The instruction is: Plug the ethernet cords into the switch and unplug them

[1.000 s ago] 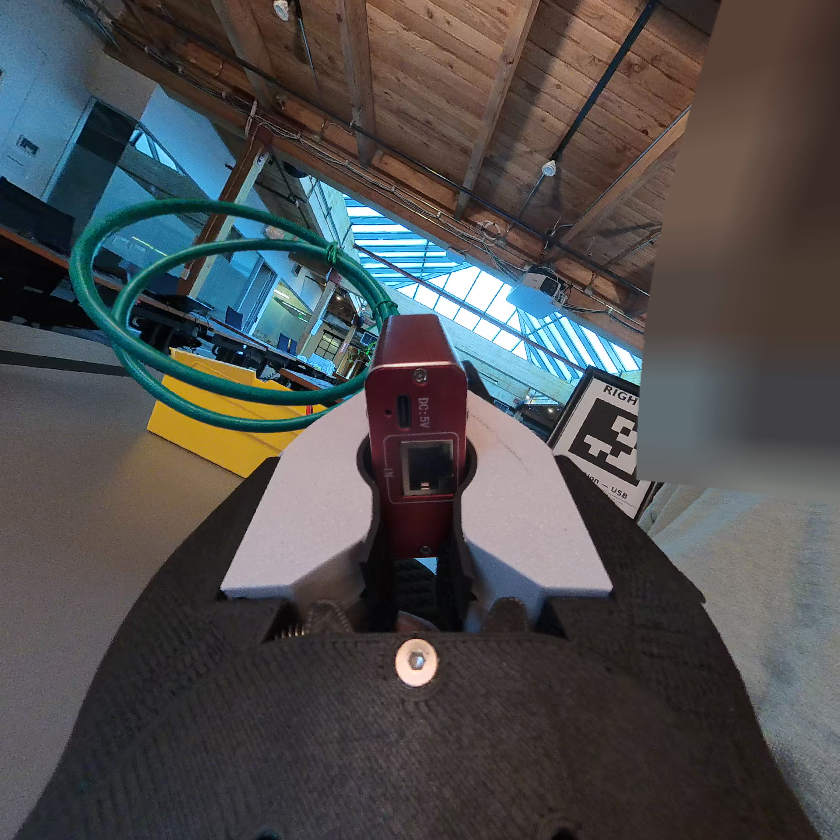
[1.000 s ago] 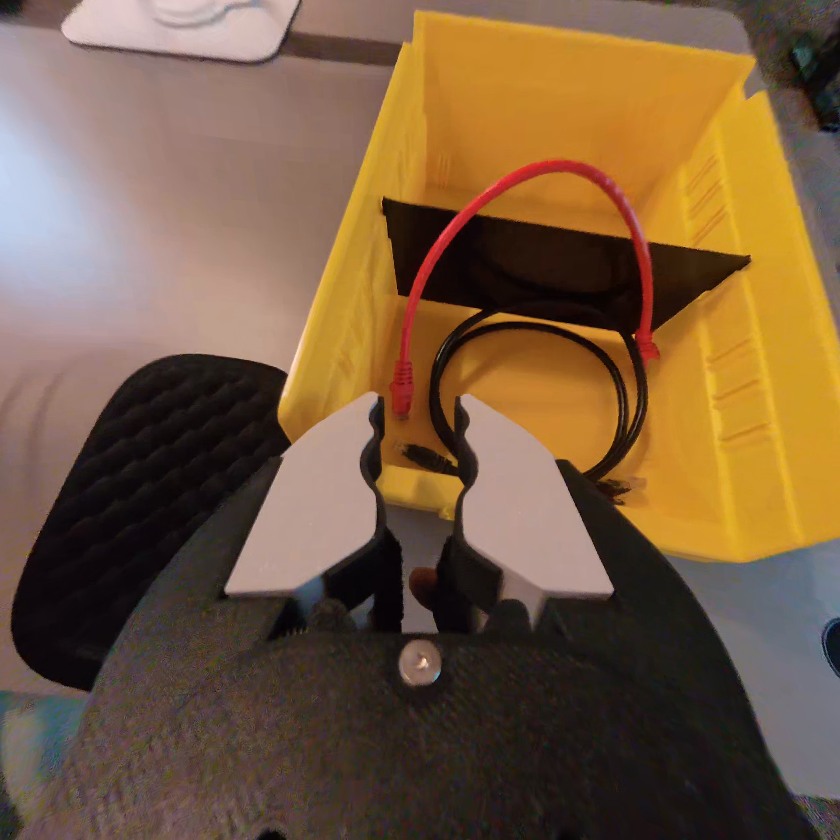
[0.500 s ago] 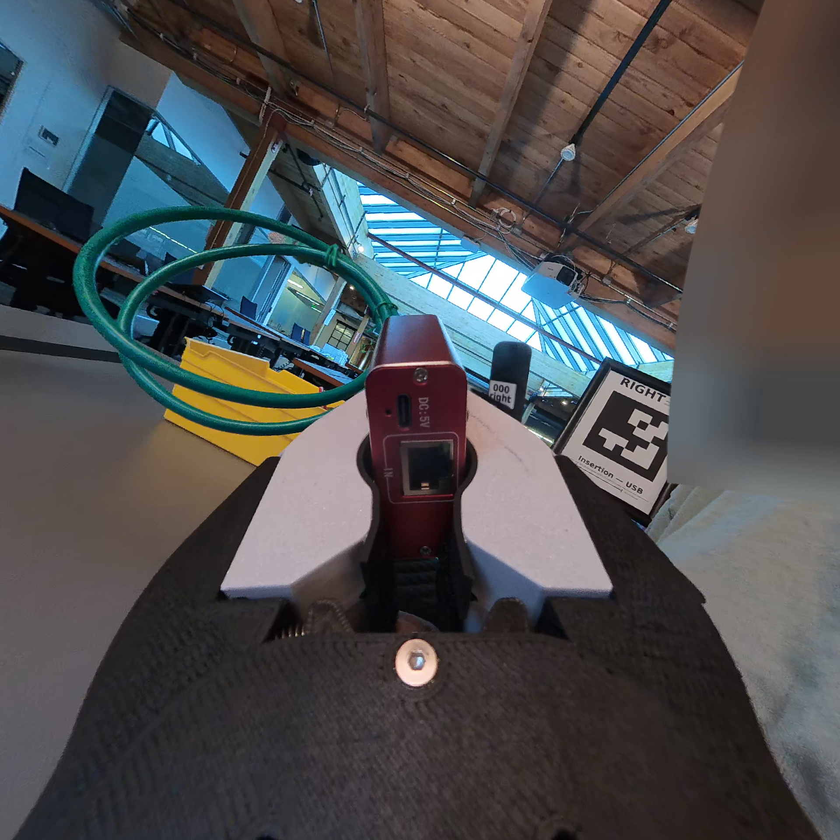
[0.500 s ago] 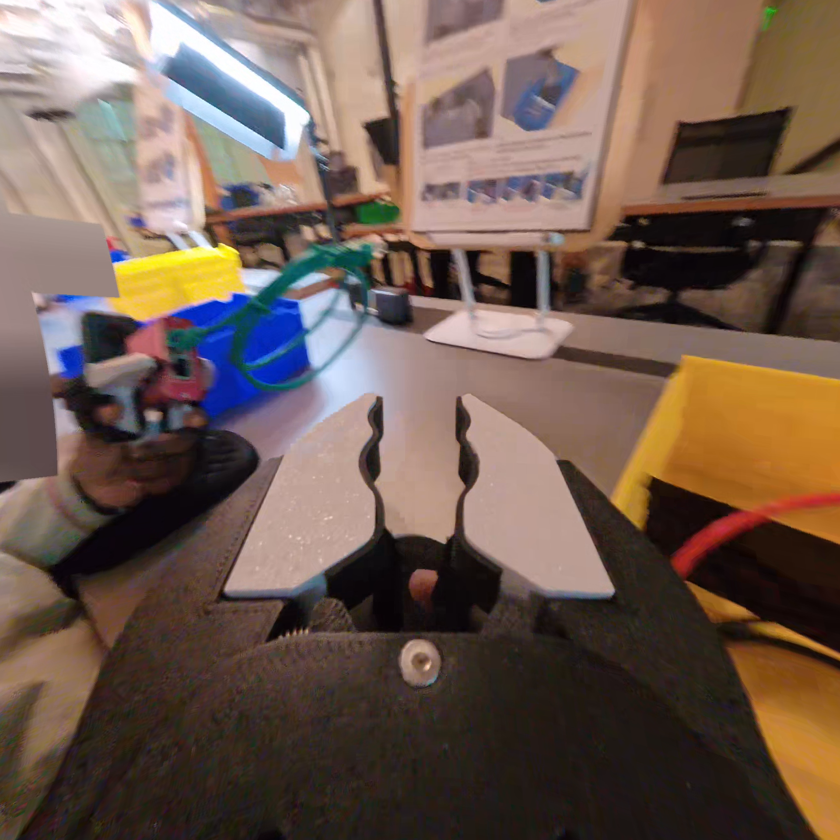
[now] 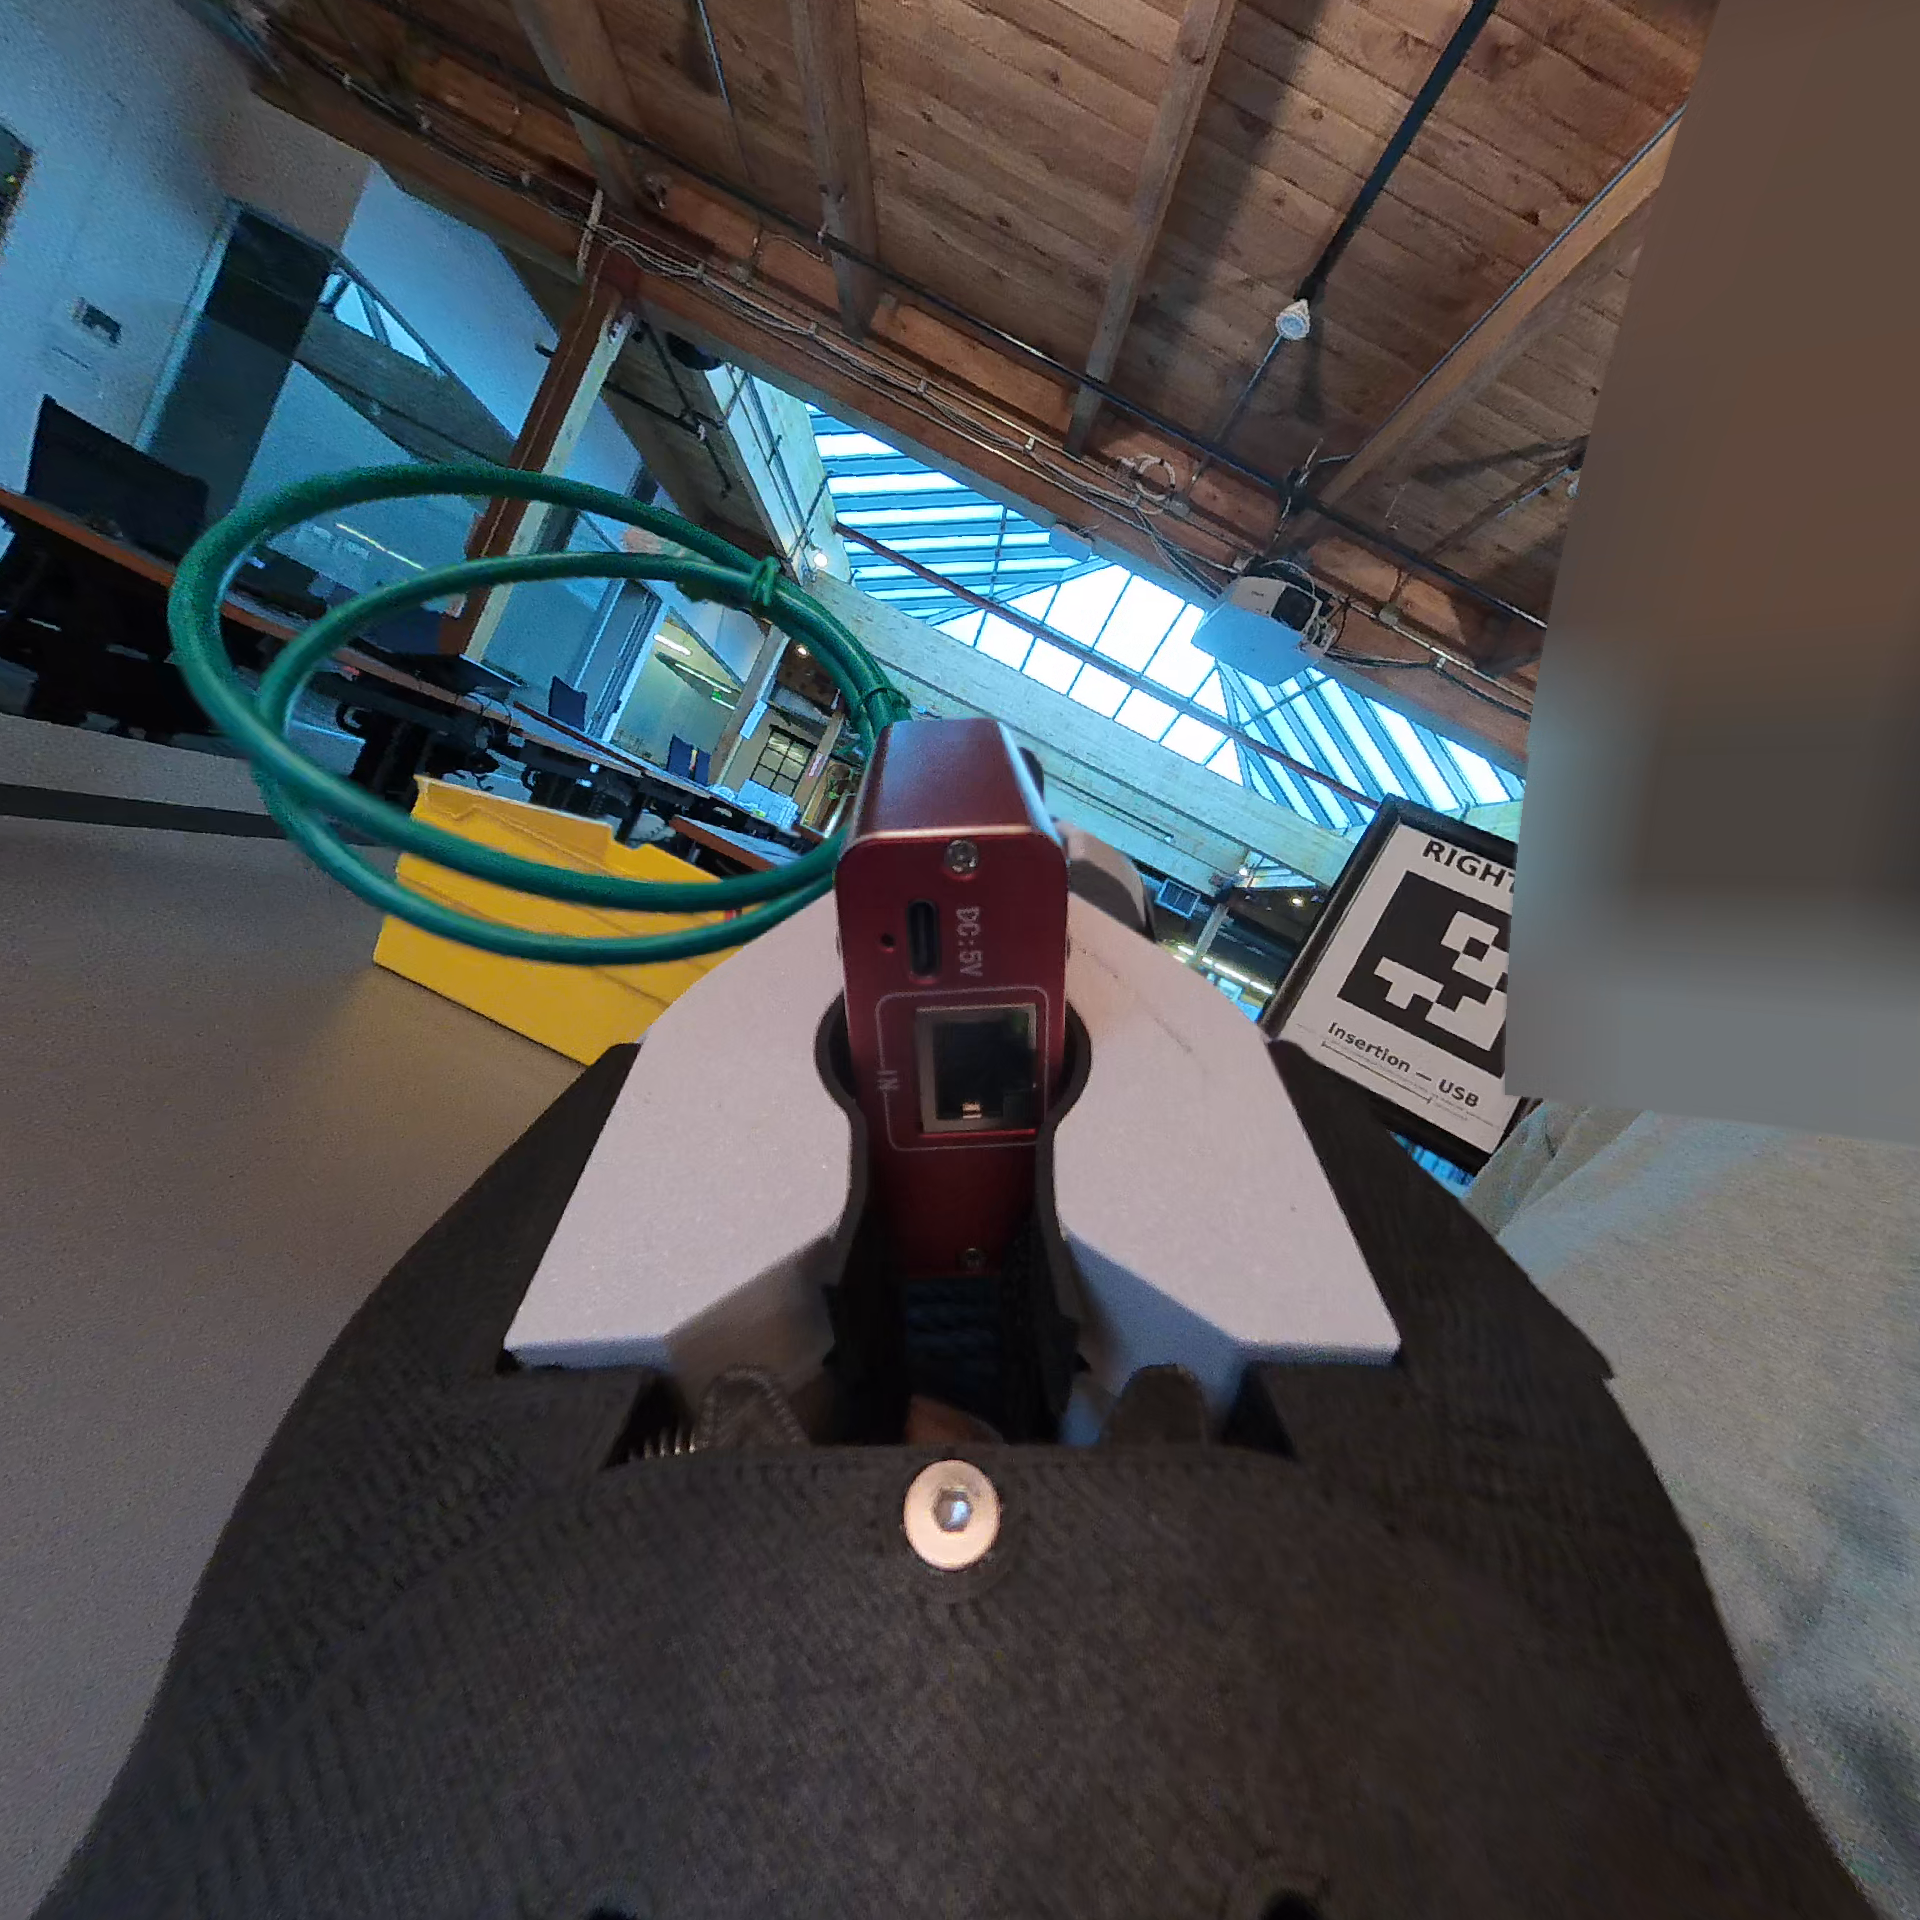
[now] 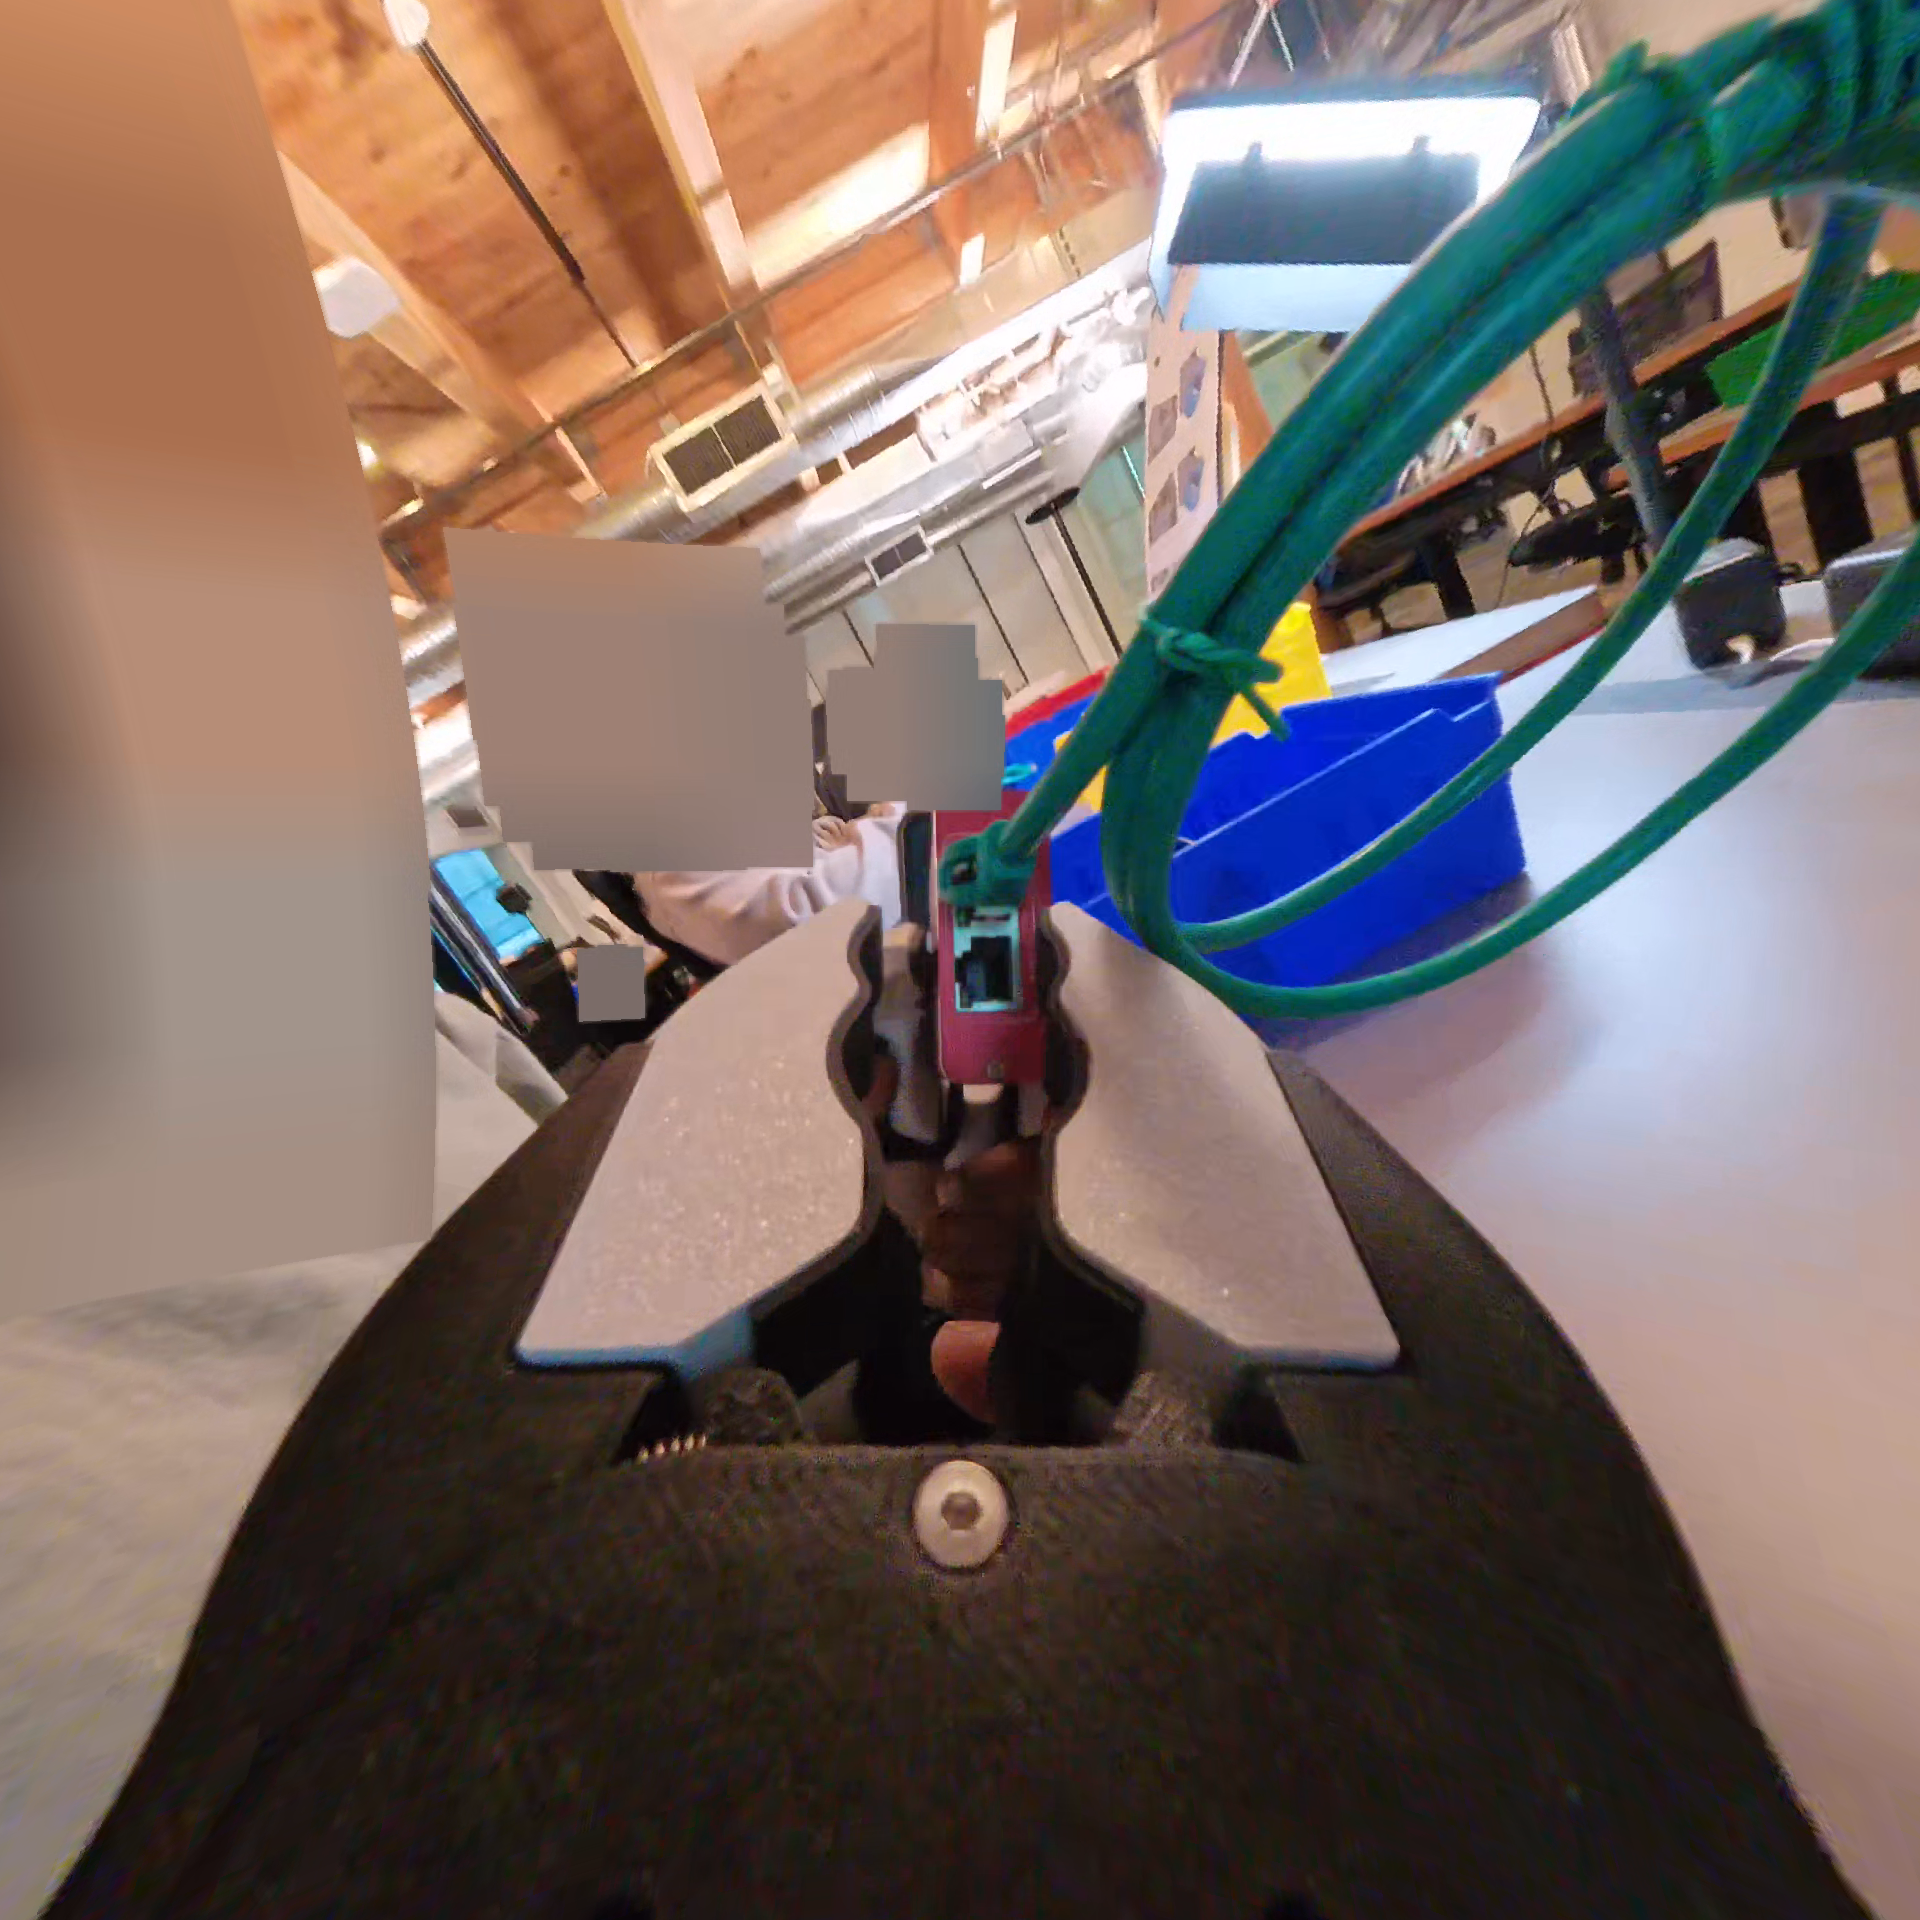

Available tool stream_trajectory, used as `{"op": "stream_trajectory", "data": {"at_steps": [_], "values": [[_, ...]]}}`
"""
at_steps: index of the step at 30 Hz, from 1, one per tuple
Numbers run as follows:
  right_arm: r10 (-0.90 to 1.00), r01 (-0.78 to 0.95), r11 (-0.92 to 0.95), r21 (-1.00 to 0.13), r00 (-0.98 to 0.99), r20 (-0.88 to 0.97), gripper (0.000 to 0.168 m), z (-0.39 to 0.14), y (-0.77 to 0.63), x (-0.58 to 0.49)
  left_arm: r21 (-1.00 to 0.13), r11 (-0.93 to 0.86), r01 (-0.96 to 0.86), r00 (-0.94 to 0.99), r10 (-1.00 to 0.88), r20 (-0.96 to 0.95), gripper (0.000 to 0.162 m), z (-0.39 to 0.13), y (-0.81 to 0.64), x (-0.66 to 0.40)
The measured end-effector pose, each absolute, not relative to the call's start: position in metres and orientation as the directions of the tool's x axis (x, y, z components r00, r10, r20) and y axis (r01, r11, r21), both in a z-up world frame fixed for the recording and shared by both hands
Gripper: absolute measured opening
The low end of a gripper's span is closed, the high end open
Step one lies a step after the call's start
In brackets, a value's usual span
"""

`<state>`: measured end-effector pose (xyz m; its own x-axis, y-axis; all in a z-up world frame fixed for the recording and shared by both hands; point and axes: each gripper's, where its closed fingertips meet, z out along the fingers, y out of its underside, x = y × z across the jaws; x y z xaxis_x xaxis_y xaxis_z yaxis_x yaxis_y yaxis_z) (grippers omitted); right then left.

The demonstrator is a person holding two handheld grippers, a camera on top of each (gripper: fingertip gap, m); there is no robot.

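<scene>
The left gripper [image 5: 954,1039] clamps the red switch [image 5: 951,987] upright between its fingers, a coiled green cord [image 5: 499,707] plugged into its far end. The right gripper [image 6: 961,997], fingers parted and empty, faces the switch [image 6: 985,977] just beyond its tips.

The right gripper [image 6: 956,997] stands parted, framing the red switch [image 6: 987,997] held beyond it. A coiled green ethernet cord [image 6: 1195,790] plugs into the switch's upper port, before a blue bin [image 6: 1382,821].
</scene>
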<state>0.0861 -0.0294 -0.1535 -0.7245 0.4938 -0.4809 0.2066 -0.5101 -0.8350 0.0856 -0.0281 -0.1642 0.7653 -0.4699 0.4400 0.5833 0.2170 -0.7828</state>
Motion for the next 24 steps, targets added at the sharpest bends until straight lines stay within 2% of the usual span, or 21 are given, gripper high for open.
{"op": "stream_trajectory", "data": {"at_steps": [4,9,17,20,24], "values": [[0.431,0.194,-0.595,-0.78,-0.742,-0.513,0.019,-0.148,-0.028,0.081,-0.795,0.215,0.567,0.773,-0.472,0.423,0.029,-0.164,-0.028,0.089],[0.429,0.172,-0.583,-0.794,-0.764,-0.481,0.015,-0.149,-0.03,0.083,-0.815,0.2,0.544,0.781,-0.477,0.403,0.029,-0.166,-0.027,0.094],[0.647,-0.089,-0.363,-0.928,-0.741,-0.182,0.016,-0.146,-0.03,0.091,-0.85,0.217,0.479,0.818,-0.461,0.343,0.028,-0.165,-0.026,0.101],[0.732,-0.211,-0.265,-0.941,-0.679,-0.054,0.018,-0.146,-0.027,0.091,-0.883,0.229,0.411,0.866,-0.402,0.298,0.029,-0.168,-0.023,0.101],[0.823,-0.335,-0.152,-0.93,-0.564,0.069,0.019,-0.146,-0.025,0.092,-0.882,0.213,0.421,0.858,-0.41,0.311,0.03,-0.17,-0.022,0.104]]}}
